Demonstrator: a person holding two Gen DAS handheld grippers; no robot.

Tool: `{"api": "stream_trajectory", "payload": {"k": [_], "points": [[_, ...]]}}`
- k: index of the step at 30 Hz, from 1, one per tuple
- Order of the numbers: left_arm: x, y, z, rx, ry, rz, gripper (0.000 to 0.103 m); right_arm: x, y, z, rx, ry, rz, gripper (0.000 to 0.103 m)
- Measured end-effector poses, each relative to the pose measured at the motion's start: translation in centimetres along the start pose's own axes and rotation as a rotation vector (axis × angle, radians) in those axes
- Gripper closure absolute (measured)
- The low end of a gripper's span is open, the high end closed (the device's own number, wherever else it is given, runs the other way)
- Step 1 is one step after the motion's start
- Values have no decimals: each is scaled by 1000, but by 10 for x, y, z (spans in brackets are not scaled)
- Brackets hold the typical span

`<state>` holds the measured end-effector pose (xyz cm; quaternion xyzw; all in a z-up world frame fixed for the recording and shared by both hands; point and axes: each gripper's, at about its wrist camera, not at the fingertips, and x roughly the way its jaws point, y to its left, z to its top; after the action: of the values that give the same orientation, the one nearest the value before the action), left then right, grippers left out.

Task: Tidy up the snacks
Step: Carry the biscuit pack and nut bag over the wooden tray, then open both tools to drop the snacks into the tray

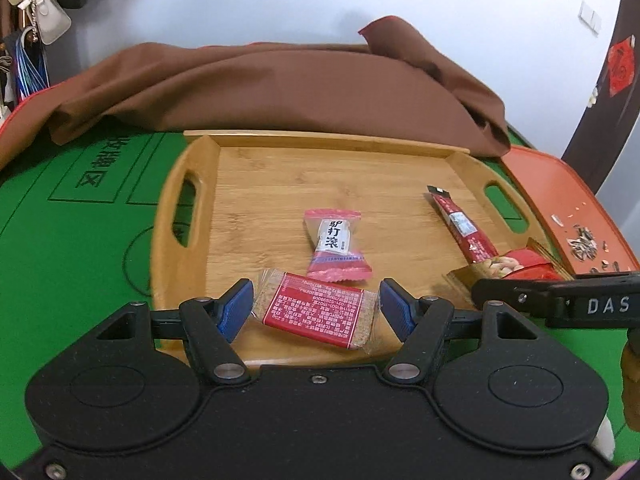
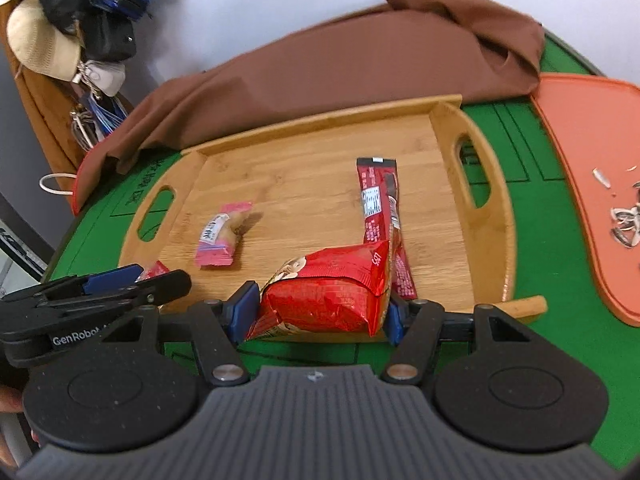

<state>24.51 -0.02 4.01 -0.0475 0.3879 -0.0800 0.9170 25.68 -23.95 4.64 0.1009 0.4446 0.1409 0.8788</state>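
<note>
Red foil nut bag [image 2: 324,300], crinkled and puffy, sits clamped between your right gripper's [image 2: 318,314] blue pads at lower centre, over the bamboo tray's [image 2: 304,168] near edge. Your left gripper [image 1: 316,306] stands spread around a red-labelled clear-wrapped biscuit [image 1: 316,312] on the tray, pads apart from it. The bag's lower corner is hidden behind the pad.

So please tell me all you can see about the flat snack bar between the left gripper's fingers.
The flat snack bar is a grainy, tan pressed slab in a clear wrapper with a red label of small white print. It lies flat and slightly askew on the wooden tray, near its front edge. The left gripper straddles it with blue pads at both wrapper ends, seemingly just touching, not clearly squeezing. A pink wrapped candy lies just behind it.
</note>
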Motion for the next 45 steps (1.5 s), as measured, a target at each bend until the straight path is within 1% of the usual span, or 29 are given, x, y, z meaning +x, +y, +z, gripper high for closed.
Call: {"api": "stream_trajectory", "payload": {"k": [3, 7, 14, 21, 26, 27, 28, 33, 35, 37, 38, 40, 42, 45], "points": [[12, -3, 5, -4, 10, 5, 36, 11, -1, 4, 0, 13, -20, 38], [26, -6, 11, -8, 5, 24, 36, 25, -8, 13, 22, 29, -52, 38], [41, -7, 20, 2, -6, 53, 36, 33, -20, 28, 48, 14, -72, 38], [62, -3, 30, -10, 6, 109, 36, 47, -24, 48, 60, 14, -90, 37], [66, -3, 32, 4, 5, 121, 36, 53, -23, 56, 21, 35, -92, 35], [66, -3, 32, 6, 5, 122, 35, 52, -23, 56, 13, 36, -90, 34], [66, -3, 33, 8, 5, 122, 35, 52, -23, 55, 6, 37, -88, 29], [64, -2, 32, -11, 11, 127, 33, 48, -20, 51, -9, 34, -72, 22], [63, -2, 31, -11, 12, 123, 30, 46, -17, 50, -21, 29, -71, 21], [60, -3, 30, -8, 10, 121, 25, 42, -14, 49, -38, 22, -80, 16], [58, -3, 29, -8, 6, 121, 24, 40, -13, 49, -45, 17, -83, 16], [53, -3, 28, -10, -3, 117, 16, 35, -10, 47, -58, 7, -86, 14], [46, -2, 27, -10, -13, 113, 10, 30, -9, 46, -65, -1, -87, 12], [35, -4, 23, 9, -25, 126, 8, 25, -6, 41, -82, -6, -98, 10]]}}
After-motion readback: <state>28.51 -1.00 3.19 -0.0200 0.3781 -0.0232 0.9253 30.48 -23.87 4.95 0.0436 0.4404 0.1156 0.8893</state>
